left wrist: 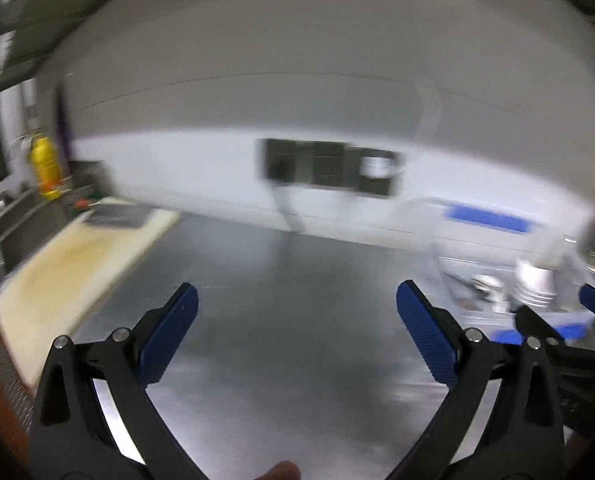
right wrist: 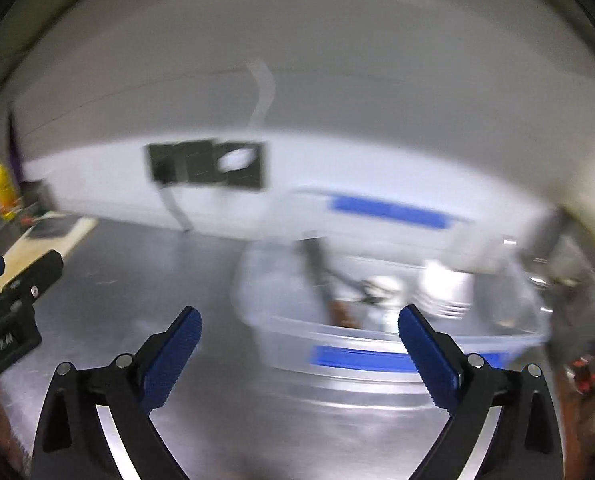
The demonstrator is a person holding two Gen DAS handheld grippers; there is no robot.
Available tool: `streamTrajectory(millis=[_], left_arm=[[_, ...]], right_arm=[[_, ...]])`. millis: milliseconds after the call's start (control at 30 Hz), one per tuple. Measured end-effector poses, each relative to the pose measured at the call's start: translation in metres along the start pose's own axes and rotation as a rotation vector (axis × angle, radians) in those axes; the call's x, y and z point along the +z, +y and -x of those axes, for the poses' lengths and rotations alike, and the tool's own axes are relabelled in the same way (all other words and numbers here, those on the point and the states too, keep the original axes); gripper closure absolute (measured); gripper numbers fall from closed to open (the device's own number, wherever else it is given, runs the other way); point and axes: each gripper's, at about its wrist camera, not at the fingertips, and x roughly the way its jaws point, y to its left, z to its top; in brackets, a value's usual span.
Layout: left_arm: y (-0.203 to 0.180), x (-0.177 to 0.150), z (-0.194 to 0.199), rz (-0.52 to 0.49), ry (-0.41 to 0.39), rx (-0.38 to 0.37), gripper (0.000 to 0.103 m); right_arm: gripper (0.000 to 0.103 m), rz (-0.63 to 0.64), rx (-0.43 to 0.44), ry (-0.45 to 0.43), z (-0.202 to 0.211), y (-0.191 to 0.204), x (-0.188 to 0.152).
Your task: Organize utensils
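Note:
Both views are motion-blurred. A clear plastic bin with blue tape strips stands on the steel counter, just ahead and right of my right gripper. Blurred utensils with dark handles and a stack of white cups sit inside it. The right gripper is open and holds nothing. My left gripper hangs open over bare counter, also holding nothing. In the left wrist view the bin is at the right, and the right gripper shows at that edge. The left gripper shows at the right wrist view's left edge.
A pale cutting board lies along the counter's left side. Beyond it are a yellow bottle and a metal rack. A black socket panel is on the white back wall. Cluttered metal fittings stand right of the bin.

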Motion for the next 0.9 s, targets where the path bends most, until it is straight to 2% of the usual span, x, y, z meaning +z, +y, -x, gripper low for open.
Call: streamTrajectory(millis=[100, 200, 467, 600, 733, 900], left_arm=[[-0.044, -0.004, 0.009, -0.063, -0.003, -0.057, 0.008], [-0.078, -0.009, 0.011, -0.079, 0.020, -0.112, 0.008], [-0.123, -0.025, 0.008, -0.136, 0.083, -0.178, 0.008], [-0.130, -0.028, 0.006, -0.149, 0.096, -0.170, 0.008], [-0.125, -0.027, 0.001, -0.129, 0.091, -0.143, 0.008], [-0.119, -0.024, -0.003, -0.132, 0.104, -0.120, 0.008]], right_arm=[[0.005, -0.064, -0.038, -0.018, 0.016, -0.034, -0.008], [0.005, -0.118, -0.077, 0.006, 0.021, -0.064, -0.017], [0.005, -0.167, -0.165, 0.063, 0.028, -0.112, -0.038], [0.005, -0.168, -0.193, 0.074, 0.027, -0.121, -0.043], [0.005, -0.214, -0.098, 0.088, 0.019, -0.133, -0.048], [0.005, -0.203, -0.114, 0.126, 0.009, -0.136, -0.050]])
